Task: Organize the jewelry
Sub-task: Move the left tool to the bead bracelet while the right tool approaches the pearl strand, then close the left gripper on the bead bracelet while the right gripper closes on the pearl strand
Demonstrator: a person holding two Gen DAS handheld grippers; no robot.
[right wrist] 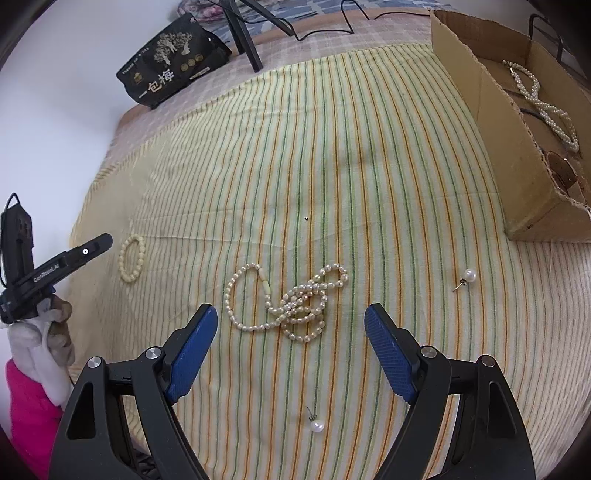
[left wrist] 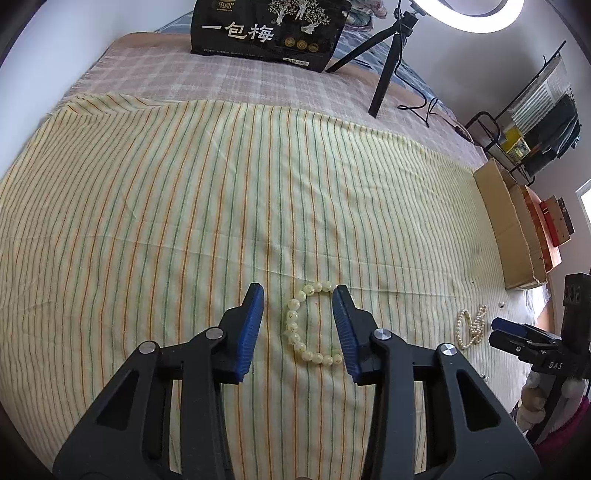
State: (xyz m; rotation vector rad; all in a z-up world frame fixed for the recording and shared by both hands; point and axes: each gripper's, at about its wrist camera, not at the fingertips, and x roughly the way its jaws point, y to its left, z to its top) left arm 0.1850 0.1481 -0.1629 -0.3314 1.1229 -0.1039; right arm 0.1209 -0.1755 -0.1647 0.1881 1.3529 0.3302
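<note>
A pale yellow bead bracelet (left wrist: 301, 325) lies flat on the striped cloth between the fingers of my open left gripper (left wrist: 299, 293); it also shows at the left of the right wrist view (right wrist: 132, 258). A tangled pearl necklace (right wrist: 291, 302) lies just ahead of my open, empty right gripper (right wrist: 290, 314), and shows in the left wrist view (left wrist: 471, 326). One pearl stud earring (right wrist: 468, 277) lies to the right, another (right wrist: 316, 424) lies between the right gripper's arms. A cardboard box (right wrist: 491, 110) at the right holds another pearl strand (right wrist: 543, 107).
A black snack bag (left wrist: 269, 29) stands at the back of the bed beside a black tripod (left wrist: 388, 62) with a ring light. The cardboard box (left wrist: 506, 221) sits at the cloth's right edge. A rack stands beyond it (left wrist: 535, 129).
</note>
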